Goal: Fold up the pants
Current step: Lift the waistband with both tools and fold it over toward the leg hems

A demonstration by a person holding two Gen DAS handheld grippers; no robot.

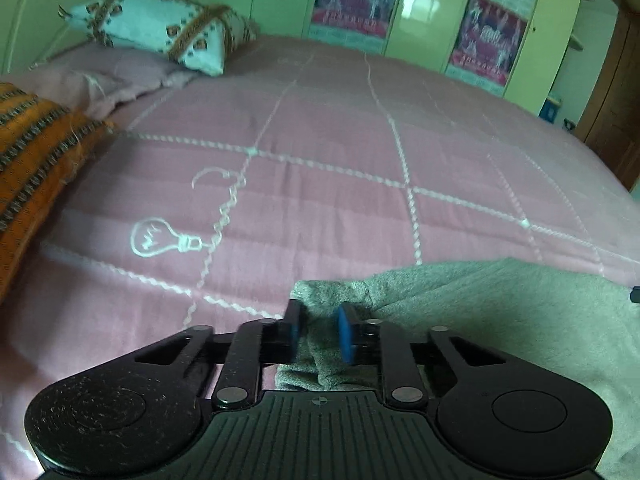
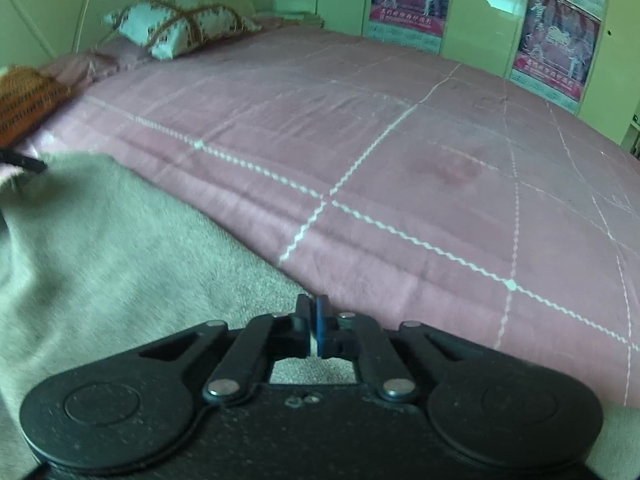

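Note:
Grey fleece pants (image 1: 500,320) lie on a pink quilted bed (image 1: 320,184). My left gripper (image 1: 320,330) has its blue-padded jaws closed on a bunched corner of the pants fabric. In the right wrist view the pants (image 2: 120,248) spread to the left over the bed (image 2: 400,160). My right gripper (image 2: 313,322) is shut at the pants' edge, pads pressed together; only a thin pale sliver shows between them. The tip of the left gripper (image 2: 24,162) shows at the far left.
A white patterned pillow (image 1: 160,32) and an orange striped cushion (image 1: 36,152) sit at the head of the bed. Green wardrobe doors with posters (image 1: 484,36) stand behind the bed. A wooden door (image 1: 616,100) is at right.

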